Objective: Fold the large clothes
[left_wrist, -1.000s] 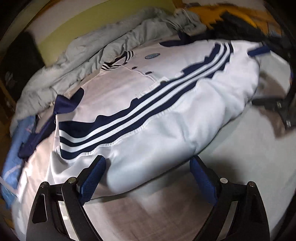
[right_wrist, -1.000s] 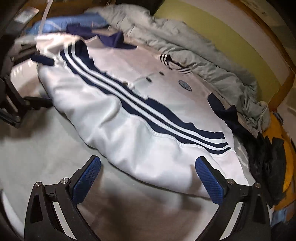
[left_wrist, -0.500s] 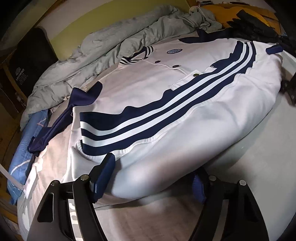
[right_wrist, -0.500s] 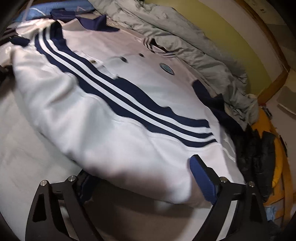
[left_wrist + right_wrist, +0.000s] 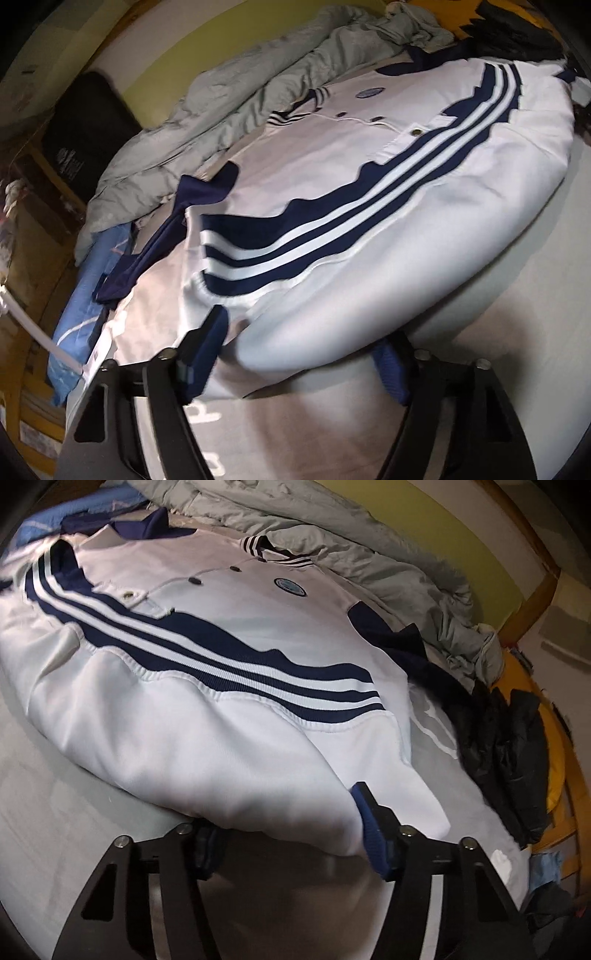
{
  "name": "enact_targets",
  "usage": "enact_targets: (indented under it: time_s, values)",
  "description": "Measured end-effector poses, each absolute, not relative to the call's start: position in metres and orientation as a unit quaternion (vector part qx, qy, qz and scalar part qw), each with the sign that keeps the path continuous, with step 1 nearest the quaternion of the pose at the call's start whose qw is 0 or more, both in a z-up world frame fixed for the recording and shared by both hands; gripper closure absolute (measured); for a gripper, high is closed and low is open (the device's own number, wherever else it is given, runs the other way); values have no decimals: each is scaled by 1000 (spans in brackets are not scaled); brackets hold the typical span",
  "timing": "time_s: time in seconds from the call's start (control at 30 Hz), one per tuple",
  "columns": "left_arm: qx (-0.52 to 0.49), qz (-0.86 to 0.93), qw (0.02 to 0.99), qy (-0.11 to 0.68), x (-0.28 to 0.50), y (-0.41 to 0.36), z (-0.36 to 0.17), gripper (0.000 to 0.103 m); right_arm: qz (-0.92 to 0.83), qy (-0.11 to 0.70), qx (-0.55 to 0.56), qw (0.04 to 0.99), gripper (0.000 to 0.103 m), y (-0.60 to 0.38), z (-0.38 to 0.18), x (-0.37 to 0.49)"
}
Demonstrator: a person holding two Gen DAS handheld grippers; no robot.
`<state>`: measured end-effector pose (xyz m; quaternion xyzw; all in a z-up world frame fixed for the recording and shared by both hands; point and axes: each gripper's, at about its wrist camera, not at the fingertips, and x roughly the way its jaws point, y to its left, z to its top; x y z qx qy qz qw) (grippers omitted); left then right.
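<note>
A large white jacket (image 5: pixel 369 177) with navy and white stripes, dark buttons and a round badge lies on a pale bed sheet (image 5: pixel 517 332). It also shows in the right wrist view (image 5: pixel 207 738). Its near folded edge bulges up. My left gripper (image 5: pixel 299 350) is open, its blue pads on either side of that near edge at the jacket's left end. My right gripper (image 5: pixel 288 830) is open, its pads straddling the near edge at the jacket's right end, the left pad partly under the cloth.
A crumpled grey duvet (image 5: pixel 258 74) lies behind the jacket against a green wall (image 5: pixel 461 546). A blue pillow (image 5: pixel 81 306) sits at the left edge, dark clothes (image 5: pixel 509 746) and a yellow item at the right, by a wooden bed frame (image 5: pixel 539 590).
Both grippers have moved forward to the jacket's near edge, and now the cloth lies between their pads. The jaws have narrowed somewhat. The jacket itself has stayed in place.
</note>
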<state>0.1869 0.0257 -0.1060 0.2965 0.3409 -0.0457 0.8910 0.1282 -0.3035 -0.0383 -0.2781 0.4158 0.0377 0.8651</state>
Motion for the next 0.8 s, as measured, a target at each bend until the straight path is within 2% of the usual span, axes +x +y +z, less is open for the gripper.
enact_targets:
  time_s: [0.33, 0.43, 0.57, 0.6, 0.67, 0.8]
  values:
    - [260, -51, 899, 350, 205, 50, -108, 20, 28, 414, -278, 866, 44, -306, -39, 127]
    - [232, -64, 904, 354, 217, 56, -109, 36, 22, 407, -269, 873, 41, -309, -43, 138]
    - [203, -77, 911, 351, 215, 60, -103, 70, 42, 411, -226, 882, 68, -313, -42, 145]
    - [192, -75, 913, 351, 214, 60, -99, 75, 42, 410, -216, 885, 73, -314, -41, 146]
    - [170, -70, 922, 339, 205, 65, -88, 78, 37, 413, -195, 889, 80, -316, -38, 148]
    - [126, -87, 924, 351, 187, 75, -76, 84, 32, 409, -146, 900, 84, -325, -18, 135]
